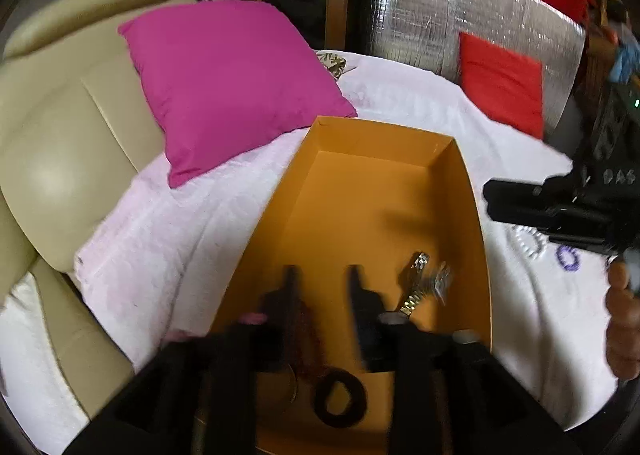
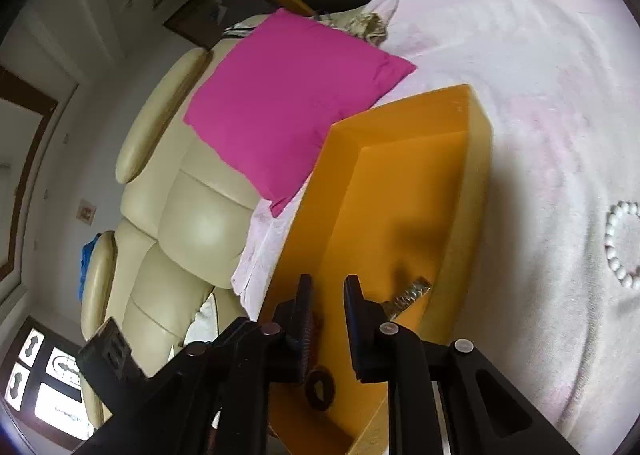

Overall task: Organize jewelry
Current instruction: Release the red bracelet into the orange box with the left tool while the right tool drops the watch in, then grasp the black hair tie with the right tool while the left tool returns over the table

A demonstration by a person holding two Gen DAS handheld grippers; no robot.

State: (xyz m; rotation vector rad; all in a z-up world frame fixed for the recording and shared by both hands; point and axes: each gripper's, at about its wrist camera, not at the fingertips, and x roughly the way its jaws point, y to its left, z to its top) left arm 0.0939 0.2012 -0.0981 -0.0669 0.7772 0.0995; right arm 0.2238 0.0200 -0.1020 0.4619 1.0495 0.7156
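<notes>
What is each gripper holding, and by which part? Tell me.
Nothing: the left gripper and right gripper both stand open over the orange box, empty.

The left wrist camera looks steeply down along its gripper (image 1: 320, 275) into the orange box (image 1: 456, 191) on the bed (image 1: 420, 103), close above it. The right wrist camera, tilted sideways, looks down over the same box (image 2: 472, 159) from its right side. Both share the box, the pink pillow (image 1: 228, 83) and the beige armchair (image 1: 60, 127).
</notes>
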